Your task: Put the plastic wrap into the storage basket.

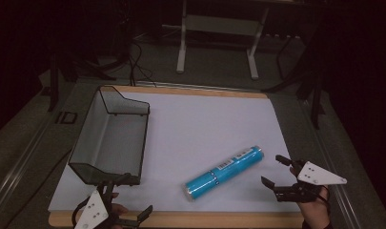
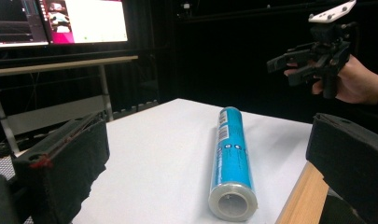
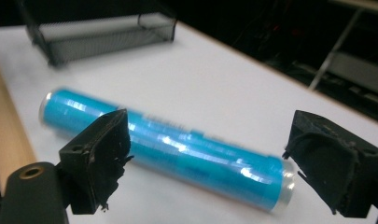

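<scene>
Nearest me, my left gripper (image 1: 128,200) and right gripper (image 1: 277,171) both gape wide, holding nothing. Between them lies 1 glossy blue plastic-wrapped roll (image 1: 224,172), a cylinder on the matte white sheet (image 1: 200,129). Beyond it sits a black wire-mesh tray (image 1: 112,136). The room is dark.

Dark room, grey floor (image 1: 214,62). White-legged desk (image 1: 219,24) beyond the table; cables (image 1: 138,62) on floor. Lit monitors (image 2: 60,21) behind.
</scene>
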{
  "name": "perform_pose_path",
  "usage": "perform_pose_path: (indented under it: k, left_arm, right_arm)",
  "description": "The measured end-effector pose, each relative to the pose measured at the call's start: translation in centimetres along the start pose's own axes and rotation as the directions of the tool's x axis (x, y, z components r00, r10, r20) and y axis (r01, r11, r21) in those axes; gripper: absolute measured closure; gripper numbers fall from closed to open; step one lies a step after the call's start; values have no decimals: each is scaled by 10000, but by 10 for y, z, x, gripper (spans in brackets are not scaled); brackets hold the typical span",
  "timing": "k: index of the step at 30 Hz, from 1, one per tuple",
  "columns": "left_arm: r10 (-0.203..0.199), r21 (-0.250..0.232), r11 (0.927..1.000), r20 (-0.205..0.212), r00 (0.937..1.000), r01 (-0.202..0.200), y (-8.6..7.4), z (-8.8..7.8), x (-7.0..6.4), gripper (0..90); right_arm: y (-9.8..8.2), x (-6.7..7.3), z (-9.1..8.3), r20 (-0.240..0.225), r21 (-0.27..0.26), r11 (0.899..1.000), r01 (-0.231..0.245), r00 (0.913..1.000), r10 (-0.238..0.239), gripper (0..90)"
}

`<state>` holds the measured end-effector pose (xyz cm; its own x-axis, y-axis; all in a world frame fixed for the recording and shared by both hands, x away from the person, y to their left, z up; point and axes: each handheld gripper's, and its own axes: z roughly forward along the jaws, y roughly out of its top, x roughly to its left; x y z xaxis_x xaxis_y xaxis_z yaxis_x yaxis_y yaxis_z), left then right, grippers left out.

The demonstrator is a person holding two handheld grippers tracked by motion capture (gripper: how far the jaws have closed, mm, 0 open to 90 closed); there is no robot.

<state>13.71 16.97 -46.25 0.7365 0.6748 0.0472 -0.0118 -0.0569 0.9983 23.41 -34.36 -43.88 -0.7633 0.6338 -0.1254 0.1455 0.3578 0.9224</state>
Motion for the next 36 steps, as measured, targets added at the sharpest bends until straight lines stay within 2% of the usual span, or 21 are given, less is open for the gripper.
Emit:
perform_pose_path:
  k: [4, 5, 8, 9, 13, 16, 17, 18, 20, 21, 22, 23, 24, 25, 26, 27, 28, 30, 33, 34, 36]
  left_arm:
    - [36, 31, 10000, -13, 10000, -36, 0, 1, 0, 2]
    - [30, 46, 10000, -7, 10000, -30, 0, 1, -1, 2]
    - [38, 71, 10000, -4, 10000, -38, 0, 2, -1, 2]
    - [14, 79, 10000, -28, 10000, -13, -1, 2, -1, 2]
    - [30, 128, 9999, -67, 10000, -29, -1, 2, 0, 2]
    - [10, 149, 9999, -87, 10000, -9, -1, 2, 0, 2]
    - [10, 149, 9999, -87, 10000, -9, -1, 2, 0, 2]
    - [-6, 155, 9999, -102, 9999, 7, -2, 3, 0, 2]
    - [-8, 176, 9998, -109, 9999, 10, -2, 3, 0, 2]
    - [-9, 186, 9998, -107, 9999, 11, -2, 3, -1, 2]
    - [-9, 186, 9998, -107, 9999, 11, -2, 3, -1, 2]
    - [0, 208, 9998, -113, 9999, 2, -2, 3, -1, 2]
    - [1, 233, 9997, -130, 9999, 3, -2, 3, -1, 2]
    - [1, 233, 9997, -130, 9999, 3, -2, 3, -1, 2]
    - [3, 244, 9997, -144, 9999, 1, -2, 3, -1, 2]
    - [-13, 244, 9997, -154, 9999, 16, -2, 3, -1, 2]
    - [-13, 244, 9997, -154, 9999, 16, -2, 3, -1, 2]
    - [-32, 251, 9997, -185, 9998, 37, -2, 2, -1, 2]
    - [-45, 268, 9996, -254, 9997, 51, -3, 2, -1, 2]
    - [-106, 248, 9996, -295, 9995, 114, -3, 1, -1, 2]
    - [-131, 260, 9996, -348, 9993, 140, -3, 0, -2, 2]
  right_arm:
    - [-4, -4, 4, -500, 444, 9990, 67, 9987, -45, 131]
    - [-5, -7, 5, -944, 486, 9988, 116, 9955, -69, 129]
    - [-6, -11, 6, -1143, 609, 9977, 289, 9932, -218, 128]
    - [-6, -14, 9, -1619, 1111, 9925, 514, 9863, -329, 118]
    - [-7, -14, 17, -1961, 2249, 9703, 895, 9796, -449, 132]
    - [-6, -14, 25, -2422, 3367, 9364, 987, 9701, -151, 144]
    - [-6, -14, 25, -2422, 3367, 9364, 987, 9701, -151, 144]
    - [-6, -14, 29, -2579, 3711, 9221, 1096, 9661, -110, 145]
    - [-5, -14, 31, -2704, 3828, 9160, 1199, 9627, -130, 143]
    - [-3, -11, 35, -2731, 4292, 8905, 1511, 9615, -315, 127]
    - [-2, -8, 37, -2729, 4448, 8778, 1776, 9604, -560, 117]
    - [-2, -8, 37, -2729, 4448, 8778, 1776, 9604, -560, 117]
    - [1, -6, 42, -2929, 4795, 8542, 2011, 9542, -602, 110]
    - [1, -6, 42, -2929, 4795, 8542, 2011, 9542, -602, 110]
    - [2, -6, 44, -3088, 4932, 8451, 2061, 9497, -514, 110]
    - [2, -3, 48, -3168, 5198, 8172, 2489, 9446, -862, 110]
    - [2, -3, 48, -3168, 5198, 8172, 2489, 9446, -862, 110]
    - [4, 0, 54, -3369, 5487, 7851, 2872, 9355, -1068, 110]
    - [6, 1, 58, -3473, 5562, 7717, 3084, 9299, -1213, 110]
    - [9, 2, 61, -3604, 5606, 7567, 3362, 9218, -1425, 110]
    - [12, 3, 64, -3747, 5585, 7461, 3625, 9127, -1630, 112]
